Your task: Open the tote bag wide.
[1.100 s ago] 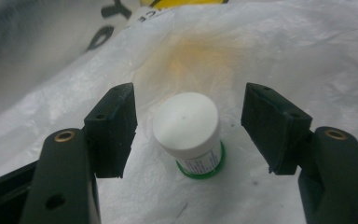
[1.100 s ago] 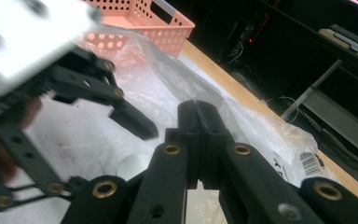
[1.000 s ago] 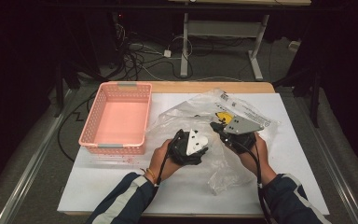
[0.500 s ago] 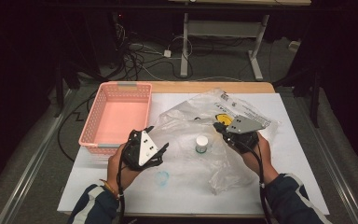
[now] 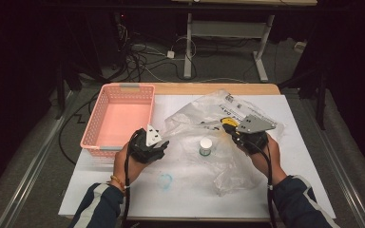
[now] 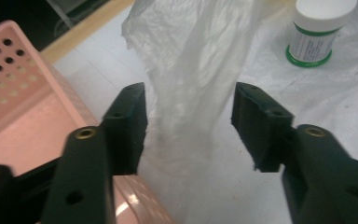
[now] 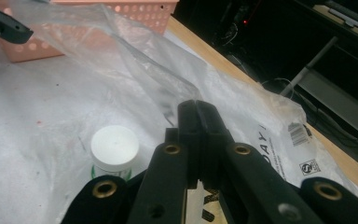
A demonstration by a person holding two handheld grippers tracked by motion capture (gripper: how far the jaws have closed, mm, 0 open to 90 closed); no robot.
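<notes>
At the white-covered table (image 5: pixel 123 190), we work a crumpled clear plastic bag (image 5: pixel 195 128) lying at centre, thin, limp and slippery by our judgement, best pinched at a gathered fold. Our left gripper (image 6: pixel 189 119) has just been closing, its jaws half apart around a raised ridge of film, not yet pinching. Our right gripper (image 7: pixel 198 114) is clamped on the bag's edge at three o'clock. A small white-capped jar (image 5: pixel 206 145) stands on the film; the pink perforated plastic basket (image 5: pixel 123 90), at ten o'clock, holds nothing.
</notes>
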